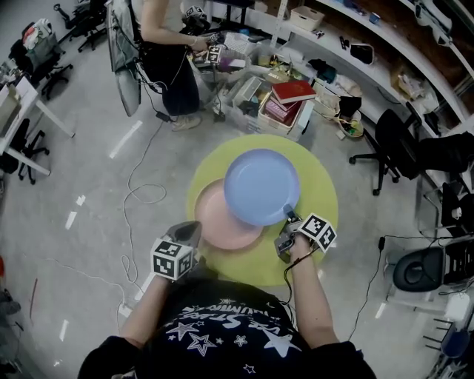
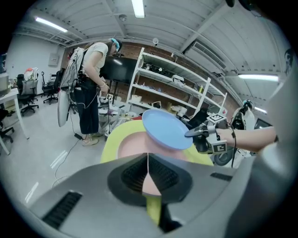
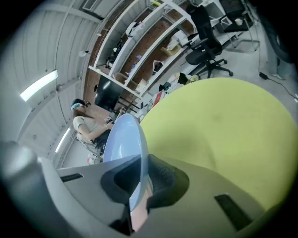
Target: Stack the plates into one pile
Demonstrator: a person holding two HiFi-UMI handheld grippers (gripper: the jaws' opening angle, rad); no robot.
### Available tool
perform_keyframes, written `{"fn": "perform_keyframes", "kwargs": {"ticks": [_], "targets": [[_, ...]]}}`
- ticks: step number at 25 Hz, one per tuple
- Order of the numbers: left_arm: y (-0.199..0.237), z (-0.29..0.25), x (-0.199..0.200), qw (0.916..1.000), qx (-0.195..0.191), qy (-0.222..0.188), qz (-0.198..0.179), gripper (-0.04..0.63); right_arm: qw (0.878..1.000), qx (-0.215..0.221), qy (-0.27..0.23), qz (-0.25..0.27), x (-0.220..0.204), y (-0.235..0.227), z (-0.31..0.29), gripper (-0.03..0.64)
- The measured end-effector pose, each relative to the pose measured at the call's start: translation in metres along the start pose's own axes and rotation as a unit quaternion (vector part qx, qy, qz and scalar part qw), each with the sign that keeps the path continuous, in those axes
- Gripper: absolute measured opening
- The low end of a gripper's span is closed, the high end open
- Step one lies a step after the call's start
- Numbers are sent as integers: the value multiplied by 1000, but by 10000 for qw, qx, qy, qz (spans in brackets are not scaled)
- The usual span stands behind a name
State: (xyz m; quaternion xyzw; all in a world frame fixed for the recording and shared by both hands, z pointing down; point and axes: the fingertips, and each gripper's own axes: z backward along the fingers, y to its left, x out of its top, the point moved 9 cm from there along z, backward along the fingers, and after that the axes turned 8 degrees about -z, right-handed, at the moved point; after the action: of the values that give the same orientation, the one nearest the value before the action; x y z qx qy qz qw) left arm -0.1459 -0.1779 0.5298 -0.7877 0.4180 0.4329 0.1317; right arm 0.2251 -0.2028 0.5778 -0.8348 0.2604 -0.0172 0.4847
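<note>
Right gripper (image 1: pixel 289 217) pinches the blue plate (image 1: pixel 261 185) rim at 5 o'clock, over the pink plate (image 1: pixel 216 222); left gripper (image 1: pixel 189 229), jaws pressed together and empty, sits at 7 o'clock of the table (image 1: pixel 320 185).

Reads as a research lab or workshop with an office corner, not a home. Shows a bare grey floor (image 1: pixel 81 148) crossed by loose cables (image 1: pixel 141 194). Shows white metal shelving (image 2: pixel 177 88) against a brick wall (image 2: pixel 135 50), loaded with boxes and gear. Holds black swivel chairs (image 1: pixel 389 152) and white desks (image 1: pixel 33 104) at the edges, plus a crate of books (image 1: pixel 290 100) and other clutter on the floor near the shelving. Has a ribbed industrial ceiling with strip lights (image 2: pixel 138 8). Includes a second person (image 1: pixel 167 52) standing over cluttered equipment, and a round yellow-green desk (image 1: pixel 322 185) set out on the open floor.
</note>
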Motion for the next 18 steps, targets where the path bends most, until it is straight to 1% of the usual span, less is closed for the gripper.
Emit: {"fn": "perform_keyframes", "kwargs": {"ticks": [3,9,14,18], "targets": [[-7,6,-4,10000,45,-33,43,20,9993,34,320,187,-21,5,0,38],[-8,18,-14,9997,199,-61,141,20,9952,-120,780,577,-53,5,-2,40],[0,24,-23,9993,294,-43,238,20,9904,-289,953,963,-69,8,-6,46],[3,25,-23,9995,265,-25,173,20,9874,-371,1030,1147,-78,11,-10,48]]}}
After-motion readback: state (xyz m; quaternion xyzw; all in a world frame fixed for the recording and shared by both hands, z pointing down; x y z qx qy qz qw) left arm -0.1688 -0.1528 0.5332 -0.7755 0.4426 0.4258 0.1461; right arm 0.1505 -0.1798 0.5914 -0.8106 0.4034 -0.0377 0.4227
